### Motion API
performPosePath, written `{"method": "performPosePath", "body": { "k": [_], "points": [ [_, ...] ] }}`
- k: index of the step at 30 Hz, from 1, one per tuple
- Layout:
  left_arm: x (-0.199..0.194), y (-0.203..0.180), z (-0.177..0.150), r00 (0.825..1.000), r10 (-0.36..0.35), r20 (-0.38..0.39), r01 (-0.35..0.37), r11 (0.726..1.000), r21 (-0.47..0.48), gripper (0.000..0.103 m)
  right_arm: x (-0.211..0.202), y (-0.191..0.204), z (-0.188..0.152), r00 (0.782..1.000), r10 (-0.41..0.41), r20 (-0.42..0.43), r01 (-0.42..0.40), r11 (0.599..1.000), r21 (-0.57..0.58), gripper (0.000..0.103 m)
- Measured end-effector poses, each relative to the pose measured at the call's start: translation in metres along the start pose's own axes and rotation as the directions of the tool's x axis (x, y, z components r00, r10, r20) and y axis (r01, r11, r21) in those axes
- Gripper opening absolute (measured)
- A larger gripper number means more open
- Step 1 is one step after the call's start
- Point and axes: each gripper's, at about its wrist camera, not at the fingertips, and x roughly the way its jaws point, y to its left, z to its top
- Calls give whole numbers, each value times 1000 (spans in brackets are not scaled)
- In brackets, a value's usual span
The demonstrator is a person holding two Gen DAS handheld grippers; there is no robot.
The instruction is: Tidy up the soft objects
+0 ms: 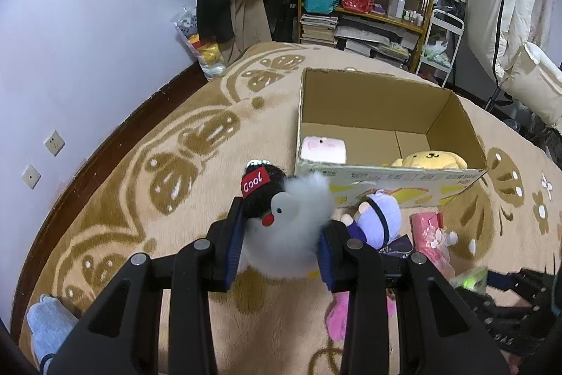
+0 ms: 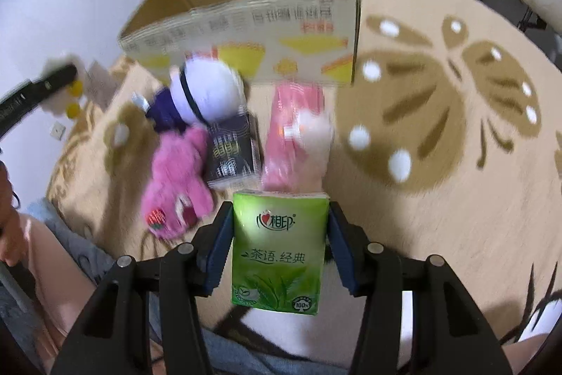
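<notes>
Even indoor light was seen; heavy fisheye bending was noted at edges; the right wrist view was motion-blurred.

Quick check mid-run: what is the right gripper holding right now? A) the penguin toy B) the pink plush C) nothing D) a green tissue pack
D: the right gripper has its pads closed on the green tissue pack, while the penguin toy sits in the left gripper.

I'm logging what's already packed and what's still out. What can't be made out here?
- Cardboard box, right wrist view: contents hidden by its near wall.
- Pink plush, left wrist view: mostly behind the left gripper.
- Pink packet, right wrist view: motion blur; print unreadable.
</notes>
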Motion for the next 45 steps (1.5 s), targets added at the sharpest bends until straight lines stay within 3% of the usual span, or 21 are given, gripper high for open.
{"method": "performPosePath", "body": {
  "k": [12, 22, 34, 43, 45],
  "points": [
    [-1, -9, 34, 998, -2, 61, 1, 1000, 9, 35, -46, 10, 54, 973, 32, 228, -16, 997, -72, 55],
    [11, -28, 72, 993, 17, 116, -26, 996, 80, 35, -70, 12, 101, 941, 52, 334, -19, 995, -102, 55],
    [46, -58, 86, 995, 6, 101, -23, 985, 169, 35, -60, 14, 149, 914, 77, 399, -29, 992, -126, 55],
    [73, -75, 83, 999, -15, 40, 7, 979, 203, 39, -34, 4, 159, 925, 56, 375, -23, 995, -93, 57],
    [78, -77, 82, 1000, -5, 28, -1, 977, 212, 48, -28, 1, 159, 930, 55, 364, -27, 996, -81, 57]
  ]
}}
